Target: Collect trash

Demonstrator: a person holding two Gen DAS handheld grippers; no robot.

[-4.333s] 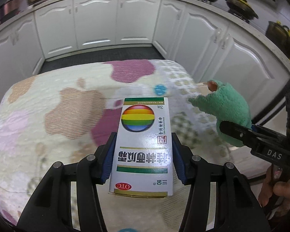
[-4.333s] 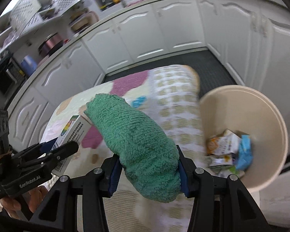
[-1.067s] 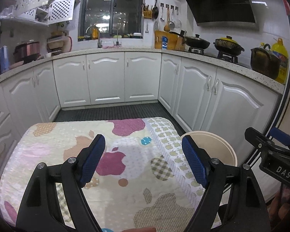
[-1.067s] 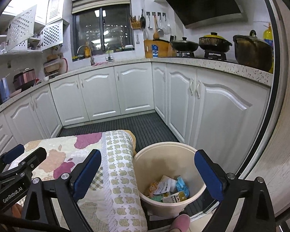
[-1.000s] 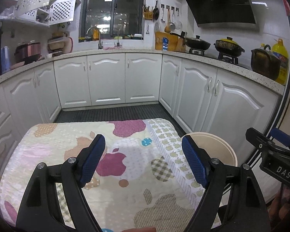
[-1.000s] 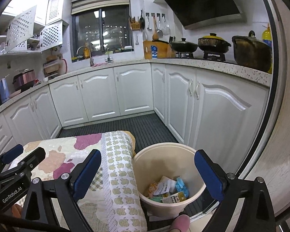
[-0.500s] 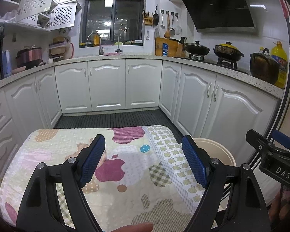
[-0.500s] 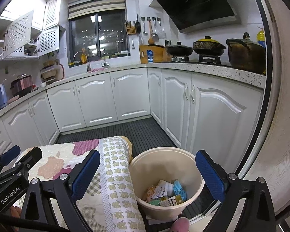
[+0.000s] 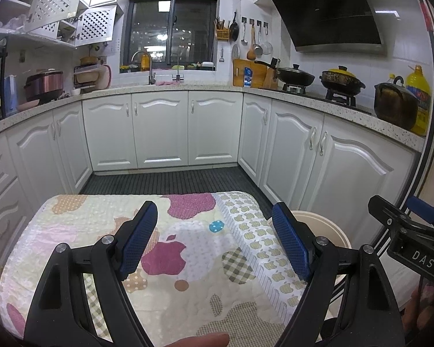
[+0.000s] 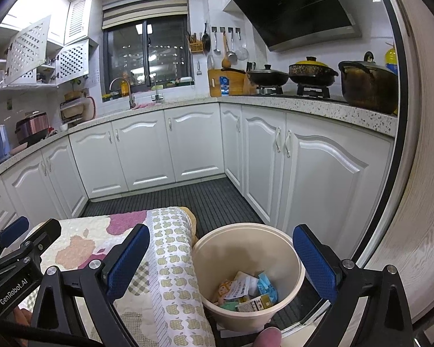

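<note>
Approx. four secs before, the left gripper (image 9: 214, 237) had clamped a white medicine carton w/ a rainbow disc, and the right gripper (image 10: 221, 258) a green terry cloth. By this moment both pairs of jaws stood wide apart w/ nothing between them, released.

The round cream plastic bin (image 10: 299, 271) sat on the floor just right of the desk under its apple-print quilted cover (image 9: 107, 219). Inside the bin lay the trash (image 10: 246, 292): cartons, a printed slip, blue and green scraps. Whether the carton and cloth were among them couldn't be told for sure, though a green bit and a carton edge showed.

No loose item remained on the visible part of the quilted cover left of the bin. Judged from that, both loads had prob. gone in and the collecting looked done or nearly so. Both grippers hung above the near edge of the desk, aimed over it toward the bin side.
</note>
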